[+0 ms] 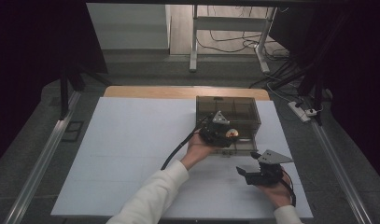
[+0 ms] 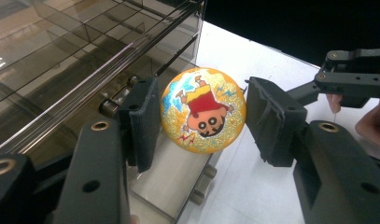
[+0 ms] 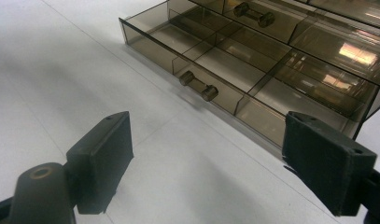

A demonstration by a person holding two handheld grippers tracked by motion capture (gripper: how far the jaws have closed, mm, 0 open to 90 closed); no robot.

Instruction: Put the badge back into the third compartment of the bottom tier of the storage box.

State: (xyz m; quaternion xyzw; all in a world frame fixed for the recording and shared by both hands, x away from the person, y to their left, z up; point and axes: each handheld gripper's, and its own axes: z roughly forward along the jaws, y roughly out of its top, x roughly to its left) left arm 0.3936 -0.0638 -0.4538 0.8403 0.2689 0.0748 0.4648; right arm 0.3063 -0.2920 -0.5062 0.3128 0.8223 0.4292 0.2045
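A round yellow ball [image 2: 202, 109] with a cartoon figure printed on it sits between the pads of my left gripper [image 2: 202, 116], which is shut on it. In the high view the left gripper [image 1: 227, 135] holds the ball [image 1: 231, 134] over the pulled-out bottom drawer [image 1: 241, 145] of a smoky clear drawer box [image 1: 227, 109]. The drawer [image 3: 211, 53] has several compartments and a bar handle [image 3: 199, 85]. My right gripper [image 1: 248, 175] rests low over the table, in front and to the right of the box. Its jaws [image 3: 206, 163] stand open with nothing between them.
The box stands at the far right of a white table sheet [image 1: 131, 154], with a wooden edge [image 1: 145, 91] behind it. Bare sheet stretches to the left and in front. A metal rail [image 1: 43, 158] runs along each side of the table.
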